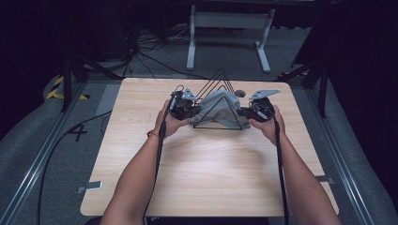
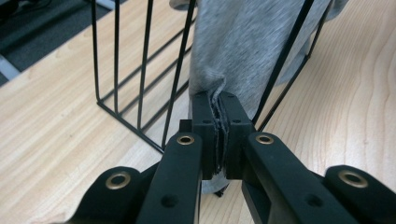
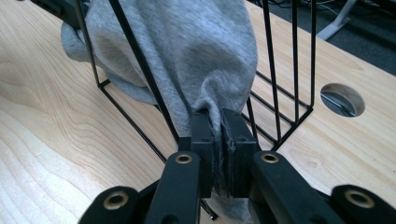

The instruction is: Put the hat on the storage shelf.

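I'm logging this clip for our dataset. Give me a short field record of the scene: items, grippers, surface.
main item: grey cloth, draped over a black wire rack
left gripper: shut on the cloth's edge
right gripper: shut on the cloth's other end
rack: triangular frames, standing on the table
surface: light wooden table
other: round hole in tabletop beside the rack

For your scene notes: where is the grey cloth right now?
In the high view, the grey cloth is draped over the black wire rack at the table's far middle, pinched between the left tool and right tool.
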Motion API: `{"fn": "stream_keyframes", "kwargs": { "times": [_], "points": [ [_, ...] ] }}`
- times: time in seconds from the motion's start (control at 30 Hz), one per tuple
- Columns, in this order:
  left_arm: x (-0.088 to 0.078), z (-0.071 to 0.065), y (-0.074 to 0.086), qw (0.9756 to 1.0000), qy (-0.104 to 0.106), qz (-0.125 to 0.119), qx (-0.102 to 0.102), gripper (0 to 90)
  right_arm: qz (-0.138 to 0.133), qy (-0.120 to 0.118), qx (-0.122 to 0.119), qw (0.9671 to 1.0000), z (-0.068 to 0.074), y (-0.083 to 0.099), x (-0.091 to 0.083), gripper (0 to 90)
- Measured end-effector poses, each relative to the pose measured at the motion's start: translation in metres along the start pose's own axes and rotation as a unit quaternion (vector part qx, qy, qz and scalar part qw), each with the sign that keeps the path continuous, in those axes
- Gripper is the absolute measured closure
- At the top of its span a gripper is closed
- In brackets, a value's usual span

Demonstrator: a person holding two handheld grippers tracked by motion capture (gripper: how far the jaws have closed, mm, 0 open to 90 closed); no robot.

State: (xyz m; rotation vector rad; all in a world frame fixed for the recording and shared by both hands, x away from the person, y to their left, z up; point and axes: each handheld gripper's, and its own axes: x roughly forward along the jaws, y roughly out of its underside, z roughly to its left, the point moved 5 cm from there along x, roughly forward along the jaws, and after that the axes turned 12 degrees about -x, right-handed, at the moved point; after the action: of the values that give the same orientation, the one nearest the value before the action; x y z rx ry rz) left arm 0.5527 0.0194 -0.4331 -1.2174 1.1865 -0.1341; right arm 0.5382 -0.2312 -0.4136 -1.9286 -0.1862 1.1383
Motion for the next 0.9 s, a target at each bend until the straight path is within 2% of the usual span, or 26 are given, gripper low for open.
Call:
{"fn": "stream_keyframes", "kwargs": {
  "times": [0.1, 0.3, 0.4, 0.63, 0.67, 0.9],
  "points": [
    [0.004, 0.001, 0.004, 1.0000, 0.002, 0.003, -0.008, 86.9, 0.001, -0.001, 0.004, 1.0000, 0.000, 0.004, 0.004, 84.9],
    [0.005, 0.002, 0.004, 1.0000, -0.002, -0.001, -0.007, 86.8, 0.001, -0.002, 0.008, 1.0000, 0.001, 0.008, 0.007, 84.7],
    [0.000, 0.001, 0.002, 0.9998, -0.012, -0.009, -0.009, 86.2, -0.001, 0.004, 0.006, 1.0000, 0.002, 0.007, 0.005, 84.2],
    [-0.014, 0.001, 0.000, 0.9996, -0.026, -0.010, 0.002, 85.4, -0.002, 0.012, -0.004, 0.9999, 0.002, 0.004, -0.005, 83.2],
    [-0.016, 0.002, -0.001, 0.9994, -0.033, -0.009, 0.006, 84.3, -0.003, 0.014, -0.004, 0.9999, 0.002, 0.003, -0.007, 82.1],
    [-0.032, -0.002, 0.003, 0.9984, -0.050, 0.000, 0.027, 77.7, -0.005, 0.030, -0.020, 0.9993, 0.005, 0.000, -0.022, 78.8]
  ]
}}
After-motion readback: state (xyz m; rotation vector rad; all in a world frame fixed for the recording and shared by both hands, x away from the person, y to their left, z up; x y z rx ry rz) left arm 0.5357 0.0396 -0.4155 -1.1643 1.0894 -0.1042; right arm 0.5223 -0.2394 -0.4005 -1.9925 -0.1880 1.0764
